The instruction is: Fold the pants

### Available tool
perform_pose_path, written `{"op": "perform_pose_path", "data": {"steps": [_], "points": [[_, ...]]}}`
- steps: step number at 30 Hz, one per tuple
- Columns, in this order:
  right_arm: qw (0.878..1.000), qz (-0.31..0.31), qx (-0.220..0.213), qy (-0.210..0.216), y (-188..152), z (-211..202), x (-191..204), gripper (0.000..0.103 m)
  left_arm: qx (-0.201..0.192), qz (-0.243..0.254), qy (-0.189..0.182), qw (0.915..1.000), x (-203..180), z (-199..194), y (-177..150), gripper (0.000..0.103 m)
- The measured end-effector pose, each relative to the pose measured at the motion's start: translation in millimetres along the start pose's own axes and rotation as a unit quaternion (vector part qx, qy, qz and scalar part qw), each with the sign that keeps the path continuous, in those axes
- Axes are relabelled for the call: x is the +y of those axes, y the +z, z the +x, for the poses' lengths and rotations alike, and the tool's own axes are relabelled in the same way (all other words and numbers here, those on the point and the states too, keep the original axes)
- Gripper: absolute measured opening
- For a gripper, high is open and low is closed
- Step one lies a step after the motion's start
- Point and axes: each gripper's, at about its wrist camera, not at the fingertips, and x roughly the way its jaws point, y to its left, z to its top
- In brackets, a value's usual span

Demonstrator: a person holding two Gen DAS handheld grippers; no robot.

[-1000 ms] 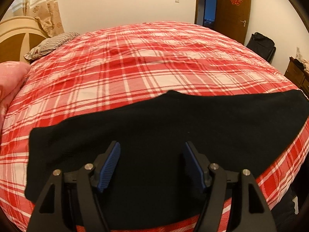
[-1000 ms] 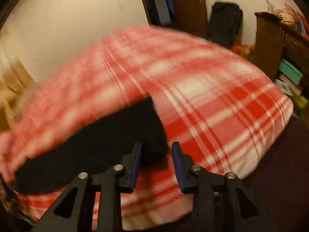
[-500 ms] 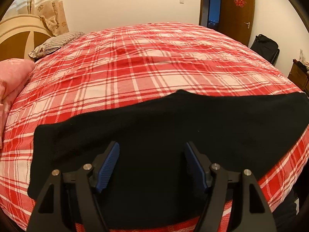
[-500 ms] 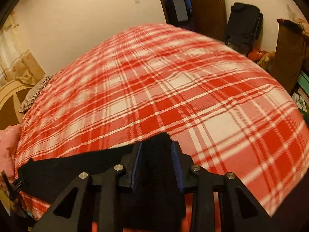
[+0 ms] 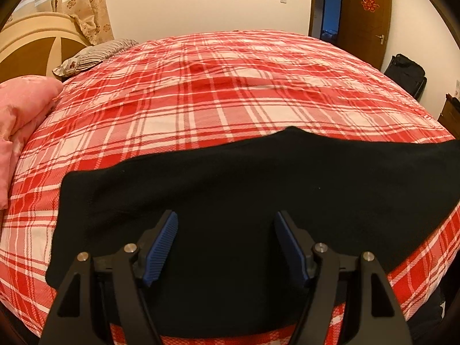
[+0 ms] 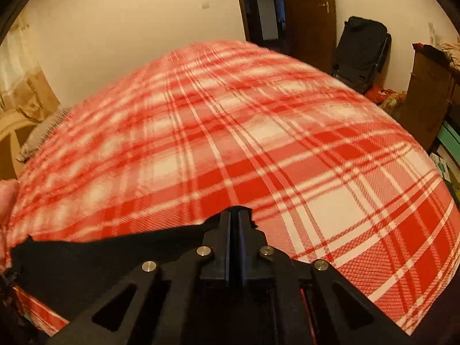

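Black pants (image 5: 244, 195) spread flat across the lower half of the left wrist view, lying lengthwise along the near edge of the red plaid bedspread (image 5: 230, 92). Soft, limp knit by the look of it: light, likely to sag and drape from any pinch, not slippery on the textured cover. Best taken at a corner or hem edge, in a single clean pinch.

Left gripper (image 5: 225, 231) hovering over the middle of the cloth, blue pads (image 5: 161, 247) spread wide, nothing between them. Right gripper (image 6: 236, 221) at lower centre of its view, pinched tight on the end corner of the pants (image 6: 100, 258).

Compared with half a second earlier: right fingers now fully together on that corner, then only straddling it. Left view almost unchanged, fingers equally wide.
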Motion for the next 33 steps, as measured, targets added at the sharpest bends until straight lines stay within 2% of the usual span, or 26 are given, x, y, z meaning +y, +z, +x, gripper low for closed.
{"op": "perform_pose_path", "data": {"steps": [2, 4, 5, 7, 8, 11, 12, 14, 15, 18, 22, 25, 26, 29, 31, 33], "points": [[1.000, 0.010, 0.001, 0.018, -4, 3, -7, 0.008, 0.001, 0.003, 0.000, 1.0000, -2, 1, -2, 0.073], [1.000, 0.016, -0.005, 0.010, -6, -6, -9, 0.030, 0.001, 0.002, -0.001, 1.0000, -4, 1, -4, 0.073], [1.000, 0.017, -0.010, -0.009, -7, -15, -9, 0.046, 0.000, 0.002, -0.002, 1.0000, -5, 0, -6, 0.073], [0.999, 0.015, -0.036, -0.019, -12, -36, -5, 0.047, -0.001, 0.006, -0.001, 1.0000, -7, -1, -6, 0.073], [0.998, 0.013, -0.053, -0.008, -16, -52, 0, 0.047, -0.002, 0.010, -0.001, 0.9999, -9, -3, -6, 0.073], [0.997, -0.003, -0.072, 0.034, -28, -82, 19, 0.047, -0.005, 0.024, -0.009, 0.9997, -17, -9, -7, 0.073], [0.995, -0.018, -0.073, 0.064, -36, -89, 30, 0.047, -0.007, 0.028, -0.014, 0.9995, -20, -11, -6, 0.073], [0.993, -0.042, -0.048, 0.103, -49, -86, 47, 0.047, -0.011, 0.033, -0.023, 0.9991, -27, -15, -5, 0.073], [0.992, -0.062, -0.023, 0.103, -59, -77, 58, 0.047, -0.013, 0.034, -0.029, 0.9989, -31, -16, -4, 0.073], [0.994, -0.089, 0.029, 0.055, -77, -50, 69, 0.047, -0.014, 0.045, -0.045, 0.9979, -47, -15, -5, 0.078], [0.996, -0.078, 0.020, 0.044, -76, -59, 76, 0.047, -0.003, 0.056, -0.050, 0.9972, -59, -5, -8, 0.078], [0.989, -0.114, 0.009, 0.095, -78, -70, 104, 0.047, -0.001, 0.054, -0.047, 0.9974, -57, -4, -10, 0.078], [0.986, -0.134, 0.014, 0.097, -81, -68, 112, 0.047, -0.001, 0.054, -0.044, 0.9976, -55, -6, -10, 0.078], [0.978, -0.198, 0.048, 0.045, -99, -41, 139, 0.047, -0.010, 0.046, -0.026, 0.9986, -38, -13, -11, 0.078], [0.978, -0.204, 0.036, 0.037, -103, -42, 143, 0.047, -0.017, 0.030, 0.003, 0.9994, -15, -18, -9, 0.078], [0.980, -0.189, 0.033, 0.047, -99, -45, 142, 0.047, -0.022, 0.007, 0.028, 0.9994, 11, -22, -6, 0.078]]}}
